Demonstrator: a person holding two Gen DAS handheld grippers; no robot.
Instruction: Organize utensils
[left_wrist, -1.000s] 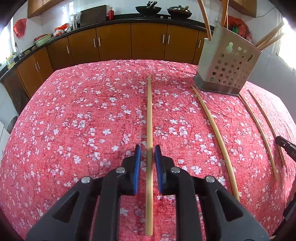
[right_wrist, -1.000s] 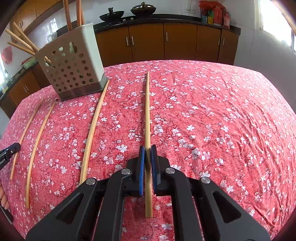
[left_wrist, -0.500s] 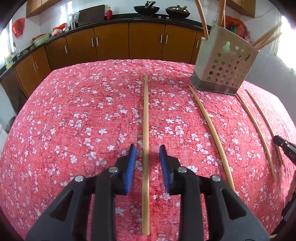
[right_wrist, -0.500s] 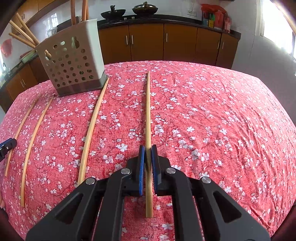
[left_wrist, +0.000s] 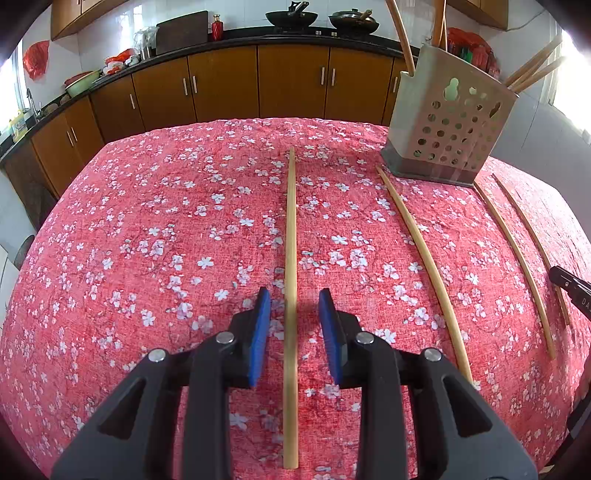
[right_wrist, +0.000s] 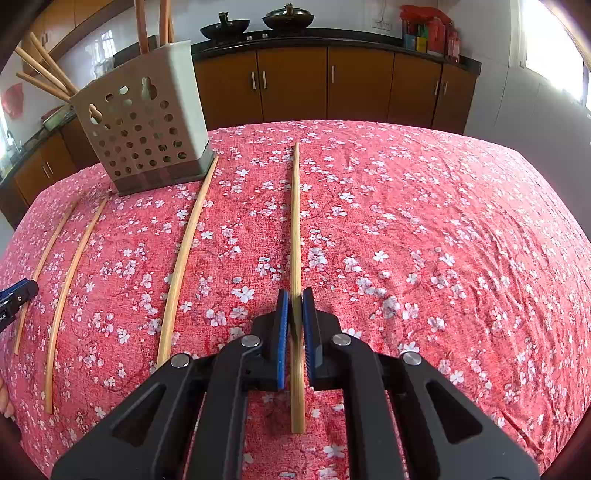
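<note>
Though long, each chopstick looks light, thin and stiff, probably bamboo, with a smooth round shaft that could roll or swivel if pinched far from its middle; I judge a hold somewhat in from the near end, square across the shaft, the safest, since the rubbery blue pads should bite well.

Seen from the left wrist, the left gripper (left_wrist: 291, 314) stands open, its pads (left_wrist: 261, 332) on either side of a chopstick (left_wrist: 291, 236) without touching it. That stick lies flat on the floral cloth (left_wrist: 147, 240), running from 6 o'clock to 12 o'clock through the gap. Three more sticks lie between 1 and 3 o'clock, and the holder (left_wrist: 448, 129), already bearing several, stands at 1 o'clock.

Seen from the right wrist, the right gripper (right_wrist: 295, 314) is clamped on another chopstick (right_wrist: 295, 221), which points to 12 o'clock; whether it has left the cloth I cannot tell. The holder (right_wrist: 147, 125) stands at 10 o'clock there.
</note>
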